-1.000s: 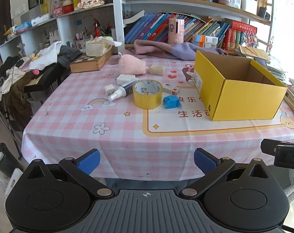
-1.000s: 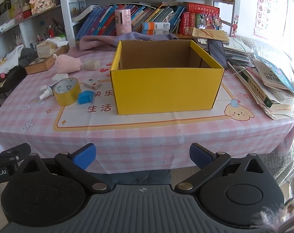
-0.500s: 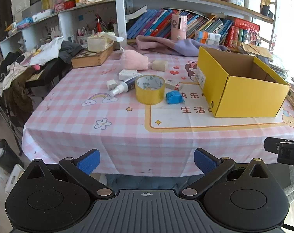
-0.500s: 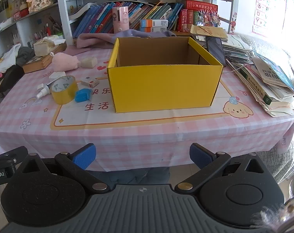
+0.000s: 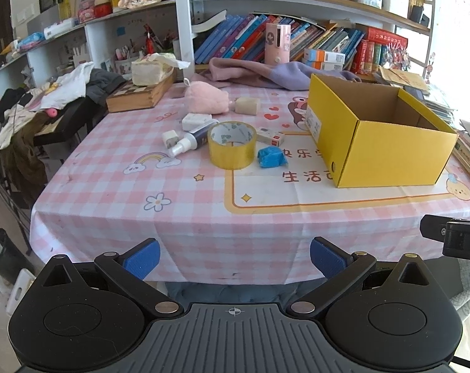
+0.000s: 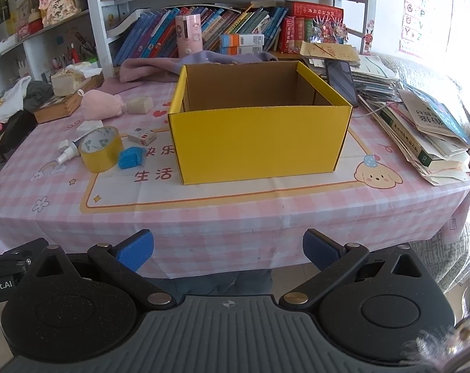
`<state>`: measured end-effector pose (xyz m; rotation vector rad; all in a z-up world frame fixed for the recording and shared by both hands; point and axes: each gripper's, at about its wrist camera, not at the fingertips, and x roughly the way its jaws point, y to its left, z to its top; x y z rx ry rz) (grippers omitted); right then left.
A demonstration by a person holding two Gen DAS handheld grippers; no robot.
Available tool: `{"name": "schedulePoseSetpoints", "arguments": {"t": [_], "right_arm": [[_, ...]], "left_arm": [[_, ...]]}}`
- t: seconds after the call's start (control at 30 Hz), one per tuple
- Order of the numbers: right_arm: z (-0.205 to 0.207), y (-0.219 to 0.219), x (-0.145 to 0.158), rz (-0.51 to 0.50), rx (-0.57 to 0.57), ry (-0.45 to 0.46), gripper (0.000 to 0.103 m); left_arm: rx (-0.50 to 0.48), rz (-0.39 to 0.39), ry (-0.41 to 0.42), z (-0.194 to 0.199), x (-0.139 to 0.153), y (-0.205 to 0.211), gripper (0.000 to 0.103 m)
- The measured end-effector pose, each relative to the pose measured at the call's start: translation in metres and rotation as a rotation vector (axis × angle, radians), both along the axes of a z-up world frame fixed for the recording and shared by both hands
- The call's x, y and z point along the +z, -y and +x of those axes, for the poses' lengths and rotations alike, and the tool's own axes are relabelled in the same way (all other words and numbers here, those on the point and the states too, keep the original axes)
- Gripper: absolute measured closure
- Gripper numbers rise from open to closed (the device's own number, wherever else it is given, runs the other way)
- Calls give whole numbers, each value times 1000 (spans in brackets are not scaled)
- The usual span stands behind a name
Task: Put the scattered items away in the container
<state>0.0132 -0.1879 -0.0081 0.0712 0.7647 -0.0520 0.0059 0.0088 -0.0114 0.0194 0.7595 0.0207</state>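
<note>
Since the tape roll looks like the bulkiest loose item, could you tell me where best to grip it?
Probably by its wall, from above. The tape roll lies flat with its hole facing up, so one finger can drop into the hole and the other outside the left rim, away from the blue packet close on its right.

Bright daylight enters from the right in both views, where the far right edge washes out to white glare. The open yellow cardboard box (image 6: 260, 143) casts a soft shadow onto the pink checked table (image 6: 266, 217) at its base. Fisheye distortion bends the white bookshelf (image 5: 180, 15) and the table's edges. The centre is sharp; the corners darken and blur.
</note>
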Motion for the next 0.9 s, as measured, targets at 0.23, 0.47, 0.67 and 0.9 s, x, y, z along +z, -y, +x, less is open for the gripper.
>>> {"name": "schedulePoseSetpoints", "arguments": {"t": [0.23, 0.47, 0.67, 0.9], "right_arm": [[1, -2, -1, 14, 14, -2, 0], [2, -6, 0, 30, 27, -1, 0], [6, -13, -2, 7, 37, -17, 0], [14, -26, -5, -10, 73, -34, 0]], "left_arm": [[-21, -17, 15, 0, 2, -2, 0], [-15, -8, 14, 2, 2, -4, 0], [-2, -2, 11, 1, 0, -8, 0], [25, -6, -3, 4, -3, -19, 0]]}}
